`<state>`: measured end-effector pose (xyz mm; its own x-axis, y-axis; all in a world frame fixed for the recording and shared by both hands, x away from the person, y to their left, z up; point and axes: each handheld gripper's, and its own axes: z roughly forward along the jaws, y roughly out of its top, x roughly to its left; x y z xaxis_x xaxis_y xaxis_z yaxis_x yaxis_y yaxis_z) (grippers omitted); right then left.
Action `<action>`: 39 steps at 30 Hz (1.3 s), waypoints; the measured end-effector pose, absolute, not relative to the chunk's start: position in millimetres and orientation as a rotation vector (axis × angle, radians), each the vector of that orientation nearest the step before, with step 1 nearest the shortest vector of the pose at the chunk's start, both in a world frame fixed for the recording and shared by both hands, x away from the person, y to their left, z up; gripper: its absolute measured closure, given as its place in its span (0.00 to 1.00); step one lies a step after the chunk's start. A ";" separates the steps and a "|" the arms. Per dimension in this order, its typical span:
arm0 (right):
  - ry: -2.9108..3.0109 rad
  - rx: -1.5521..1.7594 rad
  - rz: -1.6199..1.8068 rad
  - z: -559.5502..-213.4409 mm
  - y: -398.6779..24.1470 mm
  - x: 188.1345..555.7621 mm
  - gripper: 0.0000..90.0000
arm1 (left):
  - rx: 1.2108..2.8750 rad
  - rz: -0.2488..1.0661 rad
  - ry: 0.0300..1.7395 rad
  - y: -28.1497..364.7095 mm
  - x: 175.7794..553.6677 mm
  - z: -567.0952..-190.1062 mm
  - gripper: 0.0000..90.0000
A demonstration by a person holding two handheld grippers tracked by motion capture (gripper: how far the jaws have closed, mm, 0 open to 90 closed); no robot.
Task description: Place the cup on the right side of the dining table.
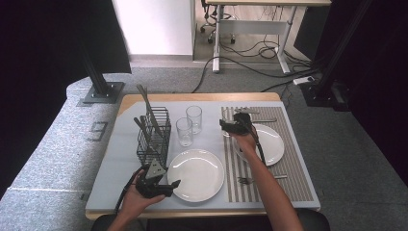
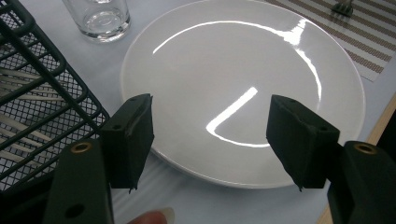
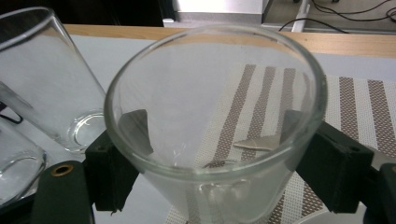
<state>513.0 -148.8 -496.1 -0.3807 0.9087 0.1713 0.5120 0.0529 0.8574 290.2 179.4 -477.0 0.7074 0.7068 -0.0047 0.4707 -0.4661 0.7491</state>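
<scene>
Scene: a person sets a place at a grey-topped counter (image 1: 120,159), one gripper in each hand.
Glass in hand: a clear, smooth tumbler (image 3: 205,196), upright and flaring towards its rim, at the far left corner of the striped woven placemat (image 1: 288,178).
Right gripper (image 3: 215,135): its jaws flank the tumbler low on the wall, one each side. Whether the pads press cannot be told.
Key relation: the tumbler's long axis runs upright, square across the jaws, so a straight pull back should clear it. The right hand is much the nearer.
Left gripper (image 2: 210,121): released and empty, hovering at the near rim of a glossy white plate (image 2: 243,60).
Nearby: two more tumblers (image 1: 194,118) just left of the mat, and a black wire basket (image 1: 154,137) of cutlery.
</scene>
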 end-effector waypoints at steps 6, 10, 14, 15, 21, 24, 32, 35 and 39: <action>1.918 1.419 1.314 -492.6 -154.6 509.2 0.22 | 2.148 0.394 0.895 179.4 290.8 -477.0 0.36; 1.915 1.424 1.334 -491.2 -157.8 505.5 0.22 | 2.148 0.395 0.897 179.0 290.6 -477.0 0.36; 1.893 1.411 1.366 -486.8 -160.7 500.7 0.22 | 2.146 0.395 0.898 178.6 290.4 -476.7 0.36; 1.883 1.410 1.381 -485.2 -161.6 498.7 0.22 | 2.144 0.396 0.898 178.5 290.4 -476.4 0.36; 1.862 1.387 1.421 -477.2 -164.7 489.1 0.22 | 2.147 0.402 0.892 178.0 288.7 -476.2 0.36; 1.854 1.375 1.435 -473.5 -166.9 482.6 0.22 | 2.143 0.402 0.887 176.9 287.8 -475.5 0.36; 1.860 1.355 1.461 -464.0 -175.0 467.4 0.22 | 2.143 0.406 0.888 176.7 287.4 -475.0 0.36; 1.868 1.348 1.470 -462.4 -177.4 461.3 0.22 | 2.145 0.408 0.888 176.5 287.2 -475.2 0.36; 1.880 1.345 1.479 -462.4 -181.6 453.7 0.22 | 2.145 0.410 0.885 175.9 286.6 -475.0 0.36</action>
